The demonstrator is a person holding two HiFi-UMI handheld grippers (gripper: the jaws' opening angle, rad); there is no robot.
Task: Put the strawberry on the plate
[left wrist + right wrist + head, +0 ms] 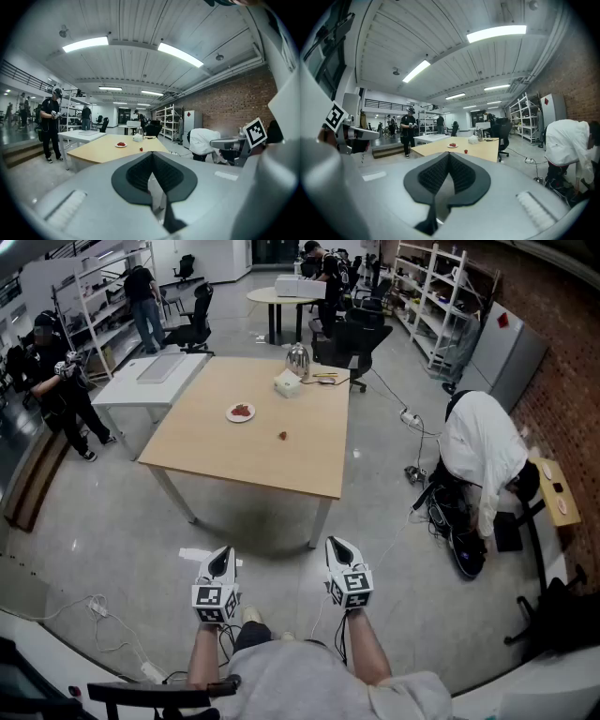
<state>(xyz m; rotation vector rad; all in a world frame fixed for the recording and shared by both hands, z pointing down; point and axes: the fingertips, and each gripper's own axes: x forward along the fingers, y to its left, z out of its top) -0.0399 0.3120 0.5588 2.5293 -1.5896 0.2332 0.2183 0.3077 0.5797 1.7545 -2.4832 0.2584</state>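
The left tongs are held out low in front of the person, well short of the counter, over bare floor. Their own view shows the two dark pads meeting at the tip with nothing between them. Just to their right, the right tongs are held the same way, pads pressed together and empty.

On the wooden counter, the plate lies toward the far left part of the top. It is small, round and white, and holds a few red pieces in its middle; they are too small to tell apart. To its right and a little nearer the person, the strawberry lies by itself on the bare wood, apart from the plate: a tiny dark-red spot. Farther back, near the far edge, stand a pale box and behind it a shiny kettle.
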